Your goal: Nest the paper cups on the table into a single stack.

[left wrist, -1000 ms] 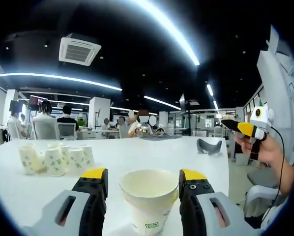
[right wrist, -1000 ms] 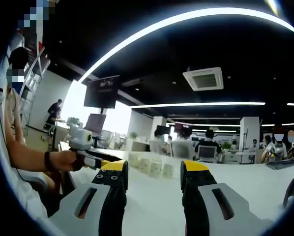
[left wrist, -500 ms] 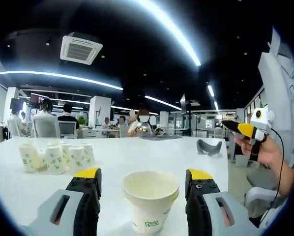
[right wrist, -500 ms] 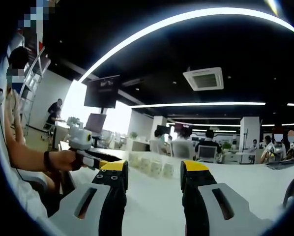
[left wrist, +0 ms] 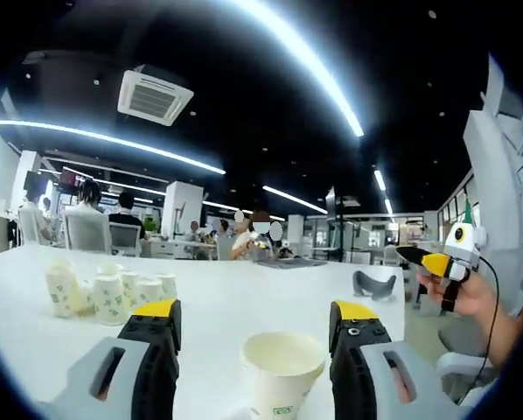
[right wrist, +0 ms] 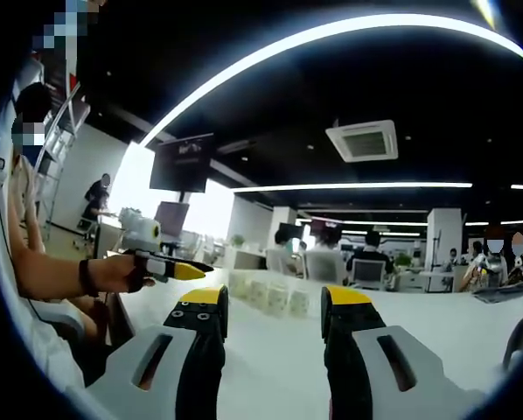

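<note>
The left gripper stands with jaws open, astride an upright cream paper cup on the white bench. To grip well, centre the cup and close gently below its rim. The right gripper is empty, jaws apart.

Left gripper: jaws spread wide, yellow-tipped, nothing clamped. A single paper cup stands upright on the white table between the jaws, apart from both. A cluster of printed paper cups stands upright at far left. Right gripper held in a hand at right, off the table.
</note>
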